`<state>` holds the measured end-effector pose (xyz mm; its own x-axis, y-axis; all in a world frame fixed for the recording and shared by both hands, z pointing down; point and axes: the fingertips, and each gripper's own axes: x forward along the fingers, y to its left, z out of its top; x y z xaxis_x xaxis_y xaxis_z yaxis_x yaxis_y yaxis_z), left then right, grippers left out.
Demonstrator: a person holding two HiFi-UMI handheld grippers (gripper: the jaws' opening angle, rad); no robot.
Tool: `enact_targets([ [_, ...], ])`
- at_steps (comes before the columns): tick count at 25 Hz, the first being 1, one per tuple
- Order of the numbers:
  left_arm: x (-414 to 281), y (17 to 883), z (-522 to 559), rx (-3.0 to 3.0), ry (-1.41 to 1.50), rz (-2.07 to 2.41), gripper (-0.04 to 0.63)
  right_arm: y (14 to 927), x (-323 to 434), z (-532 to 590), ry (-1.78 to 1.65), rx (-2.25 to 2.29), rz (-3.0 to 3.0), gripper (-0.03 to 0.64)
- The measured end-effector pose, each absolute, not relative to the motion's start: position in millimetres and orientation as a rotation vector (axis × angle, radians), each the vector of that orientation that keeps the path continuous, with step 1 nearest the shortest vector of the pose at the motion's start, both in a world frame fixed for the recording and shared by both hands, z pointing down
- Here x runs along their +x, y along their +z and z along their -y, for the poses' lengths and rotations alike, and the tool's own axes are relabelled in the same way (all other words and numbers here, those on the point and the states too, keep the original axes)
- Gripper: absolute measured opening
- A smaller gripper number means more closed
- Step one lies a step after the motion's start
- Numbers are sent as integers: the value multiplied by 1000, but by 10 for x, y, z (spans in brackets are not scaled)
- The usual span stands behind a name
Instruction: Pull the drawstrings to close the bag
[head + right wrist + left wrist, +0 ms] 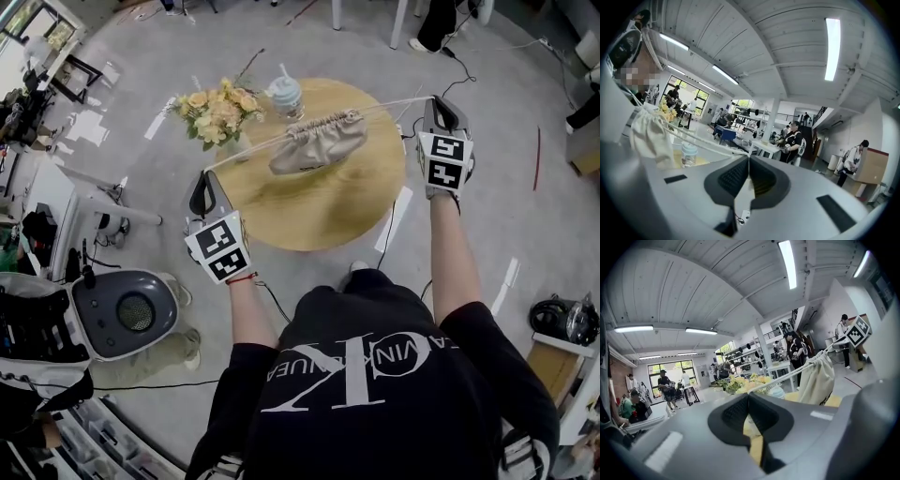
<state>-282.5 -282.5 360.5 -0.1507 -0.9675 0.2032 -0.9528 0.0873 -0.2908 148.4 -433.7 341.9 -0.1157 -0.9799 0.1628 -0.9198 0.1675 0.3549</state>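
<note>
Now arms (pixel 450 253) spread wide, left claw (pixel 202 186) and right claw (pixel 441 103) each clamped on taut drawstrings (pixel 253 147).

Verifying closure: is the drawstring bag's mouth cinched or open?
Cinched: the drawstring bag has its mouth bunched into tight pleats, drawstrings taut to left gripper and right gripper.

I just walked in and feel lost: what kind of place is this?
Probably a big open workshop or lab: worktables with people busy at them, long strip lights under a bare ceiling, and cables trailing over the grey floor.
</note>
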Motion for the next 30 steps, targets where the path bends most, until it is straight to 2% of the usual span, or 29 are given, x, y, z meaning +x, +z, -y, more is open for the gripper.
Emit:
enact_targets([
  [14,-3093,3502,2738,-1998,-439,-2379,11,3389,1211,4380,-264,1764,2146,20],
  [30,-2515,2702,3116,-2058,-233,-2122,12,2774,583,4222,-363,1686,2416,20],
])
